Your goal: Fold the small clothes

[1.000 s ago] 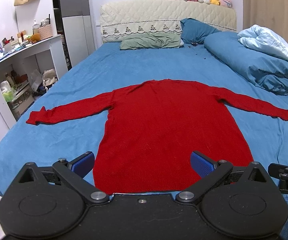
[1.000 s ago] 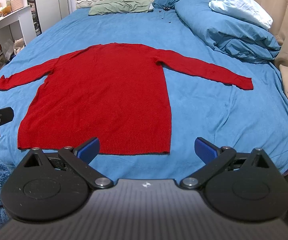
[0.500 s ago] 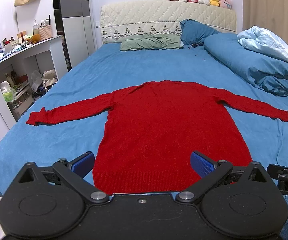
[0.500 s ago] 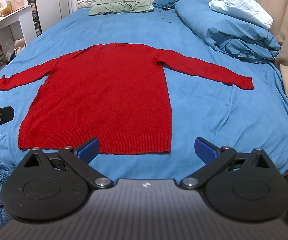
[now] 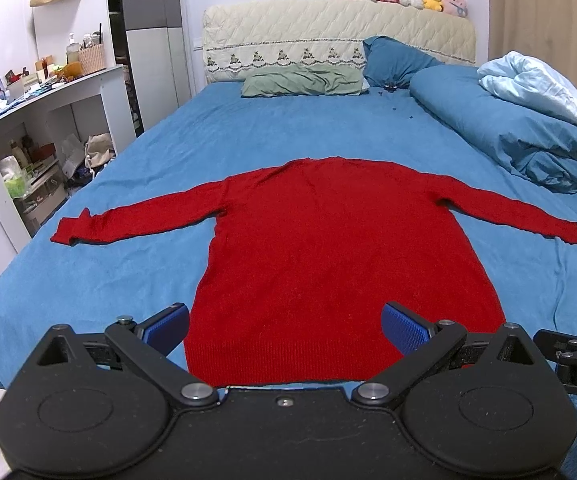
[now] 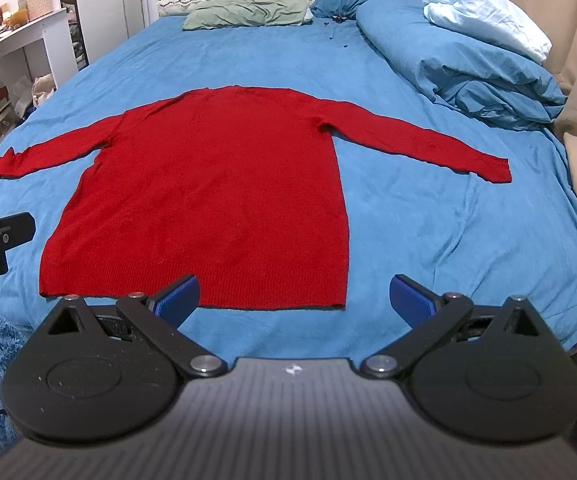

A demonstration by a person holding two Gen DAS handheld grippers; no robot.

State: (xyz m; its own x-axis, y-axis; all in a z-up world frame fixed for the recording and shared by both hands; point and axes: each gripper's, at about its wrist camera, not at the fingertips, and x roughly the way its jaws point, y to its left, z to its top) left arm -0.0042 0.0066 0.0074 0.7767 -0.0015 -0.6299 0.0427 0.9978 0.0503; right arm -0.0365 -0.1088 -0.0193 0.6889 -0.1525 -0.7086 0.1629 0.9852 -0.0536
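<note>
The red sweater (image 5: 336,248) lies flat on the bed (image 5: 272,128), hem at the near edge, sleeves out. Both the left hand-held gripper (image 5: 284,322) and right hand-held gripper (image 6: 294,294) hover spread, empty. Folding seems unstarted; next probably pinch a sleeve cuff.

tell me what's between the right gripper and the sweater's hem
Only bare blue bedsheet: in the right wrist view, the open right gripper hangs just short of the red sweater, whose hem lies flat.

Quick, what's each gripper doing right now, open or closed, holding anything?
Left gripper: open, empty, hovering at the hem of the red sweater.
Right gripper: open, empty, near the hem's right corner.
</note>
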